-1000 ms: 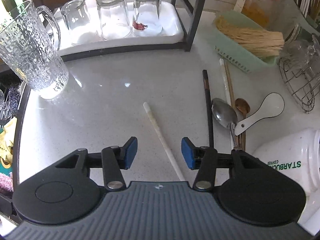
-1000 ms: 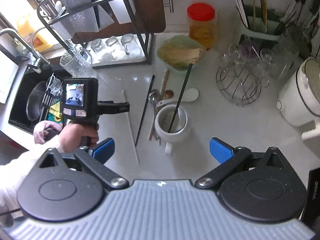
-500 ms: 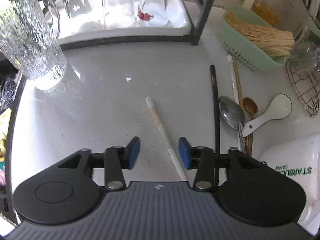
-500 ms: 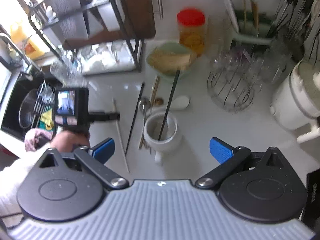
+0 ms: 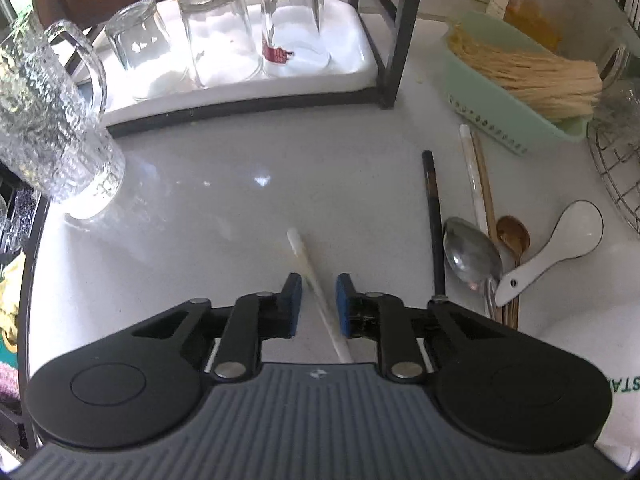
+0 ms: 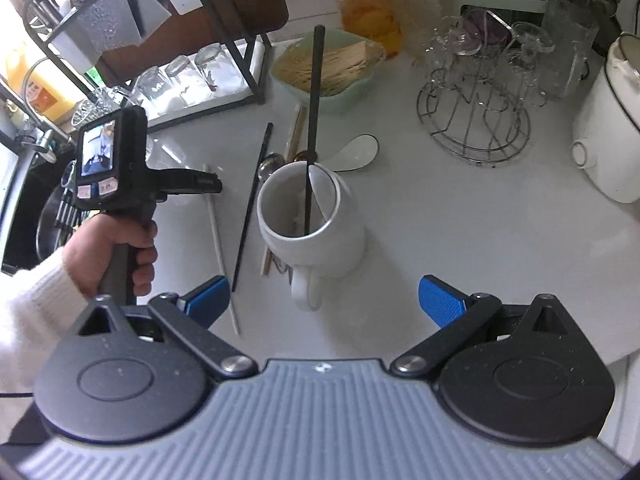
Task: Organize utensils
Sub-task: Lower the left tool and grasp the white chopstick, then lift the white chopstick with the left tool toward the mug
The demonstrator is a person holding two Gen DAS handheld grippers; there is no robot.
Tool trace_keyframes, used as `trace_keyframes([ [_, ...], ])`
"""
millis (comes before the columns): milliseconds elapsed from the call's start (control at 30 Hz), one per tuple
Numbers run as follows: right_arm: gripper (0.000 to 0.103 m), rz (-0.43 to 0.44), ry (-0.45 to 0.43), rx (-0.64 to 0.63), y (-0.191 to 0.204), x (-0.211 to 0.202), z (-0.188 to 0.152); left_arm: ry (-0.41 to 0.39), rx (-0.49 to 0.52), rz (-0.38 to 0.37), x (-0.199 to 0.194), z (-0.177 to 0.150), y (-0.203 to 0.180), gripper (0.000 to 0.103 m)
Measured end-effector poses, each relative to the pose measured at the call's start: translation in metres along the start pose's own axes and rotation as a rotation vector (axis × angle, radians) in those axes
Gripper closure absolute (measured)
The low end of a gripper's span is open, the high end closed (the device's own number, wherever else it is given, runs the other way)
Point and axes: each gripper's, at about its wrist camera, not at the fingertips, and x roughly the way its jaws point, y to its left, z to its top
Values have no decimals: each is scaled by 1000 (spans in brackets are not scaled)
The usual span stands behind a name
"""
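The left tongs (image 5: 318,300) have narrowed since a moment ago and are closing around the long white chopstick (image 5: 316,288) lying on the pale speckled bench (image 5: 224,208), blue pads not yet pressing it. The right tongs (image 6: 324,300) have dropped lower, spread wide and empty, above the white ceramic mug (image 6: 320,220) holding one black chopstick (image 6: 314,120).
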Motion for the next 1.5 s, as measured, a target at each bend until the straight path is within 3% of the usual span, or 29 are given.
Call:
trace_keyframes([
  [200, 1, 16, -33, 6, -1, 28, -2, 15, 18, -5, 2, 5, -1, 96],
  [400, 3, 48, -68, -16, 4, 53, -9, 44, 42, -43, -4, -6, 1, 96],
  [467, 3, 40, -117, -43, 8, 58, -11, 49, 46, -47, -8, -11, 3, 96],
  [800, 8, -52, -227, -117, 16, 86, -14, 80, 44, -84, -12, -25, 15, 95],
  [1133, 13, -110, -316, -123, 27, 94, -24, 58, 62, -52, -10, -23, 12, 88],
  [1300, 13, -114, -318, -124, 28, 94, -24, 45, 95, -30, -7, -17, 3, 83],
  [1500, 13, -107, -313, -131, 28, 93, -24, 96, 59, -25, -1, -6, 9, 83],
])
